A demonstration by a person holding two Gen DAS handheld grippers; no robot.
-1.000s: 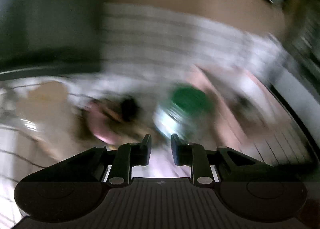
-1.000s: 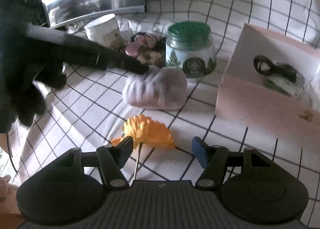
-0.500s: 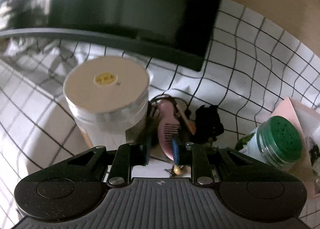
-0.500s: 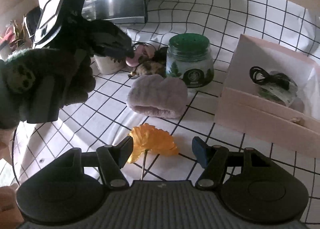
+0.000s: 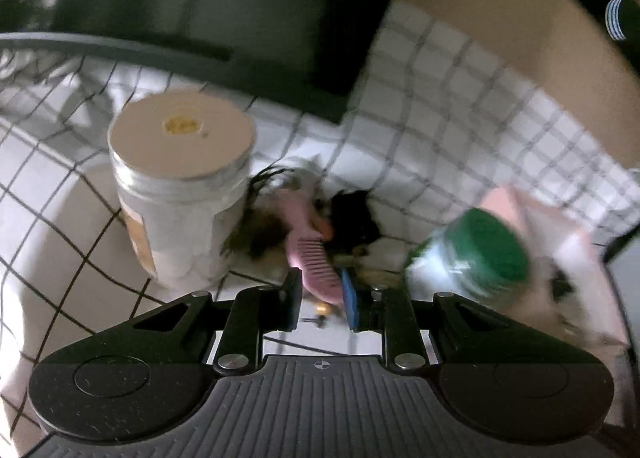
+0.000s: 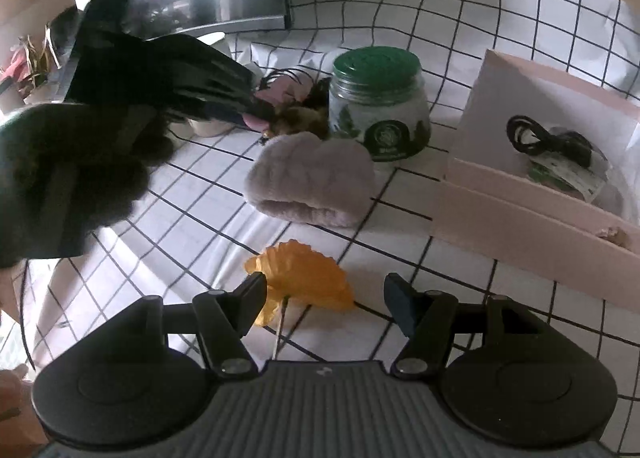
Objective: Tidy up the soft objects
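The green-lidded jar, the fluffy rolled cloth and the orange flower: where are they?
Green-lidded jar (image 6: 378, 106): right wrist view, on its glass side.
Fluffy rolled cloth (image 6: 312, 178): right wrist view, its top.
Orange flower (image 6: 306, 278): right wrist view, its petals.

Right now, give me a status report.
Left tool narrow around pink plastic comb, grip unclear. Right tool open over orange fabric flower. Nothing blocking.

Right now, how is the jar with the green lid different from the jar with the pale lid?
The green-lidded jar has a green lid and a green leafy label; the pale-lidded jar has a cream lid and looks white inside. The green-lidded jar looks squatter and rounder, the pale-lidded jar taller. Both stand upright on the checked cloth.
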